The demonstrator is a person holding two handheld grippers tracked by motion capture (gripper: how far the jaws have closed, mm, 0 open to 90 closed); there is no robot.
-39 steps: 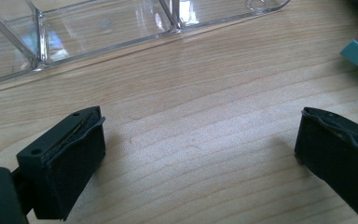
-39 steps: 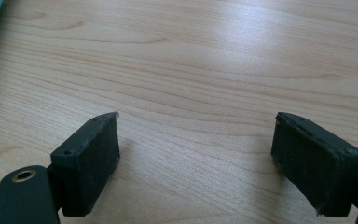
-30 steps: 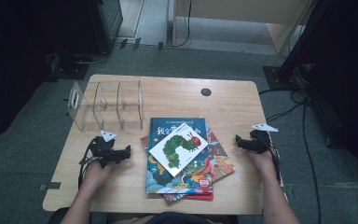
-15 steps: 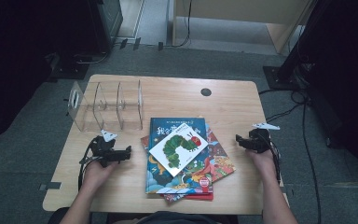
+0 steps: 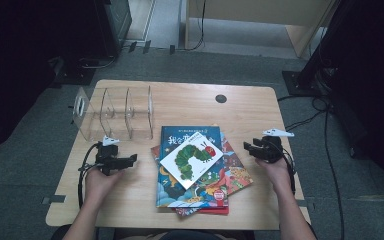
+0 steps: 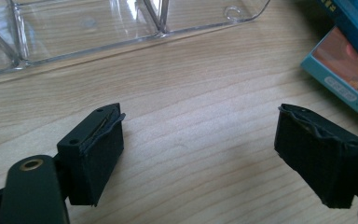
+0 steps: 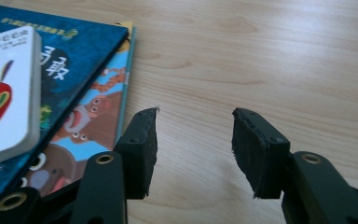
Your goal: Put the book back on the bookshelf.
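Held low over the light wooden counter point(image 5: 190, 107), the left tongs point(image 5: 130, 160) in the person's left hand point(image 5: 99, 181), jaws spread wide with bare woodgrain between them and nothing gripped. Seen along those same left tongs point(image 6: 200, 140): the clear plastic divider rack point(image 6: 74, 28) just ahead and the corner of the stacked picture books point(image 6: 349, 70) off to the far right edge. Stood at the back left of the counter, that clear plastic divider rack point(image 5: 114, 114), upright, with its slots showing see-through. Lay flat in the middle of the counter, the stack of colourful picture books point(image 5: 200, 175), fanned a little, with the small white caterpillar board book point(image 5: 191, 157) resting tilted on top of the dark blue cover. Hovered just beside the right edge of the stack, the right tongs point(image 5: 248, 148) in the right hand point(image 5: 274, 170), parted to a middling gap, empty. Looked along the right tongs point(image 7: 195, 144): jaws apart over plain wood, left jaw close to the edge of the books point(image 7: 74, 93) but not touching, white board book point(image 7: 7, 88) at the left margin. Sat near the far edge, a small dark round grommet point(image 5: 221, 98). Kept well apart, both tongs, one on each side of the stack.
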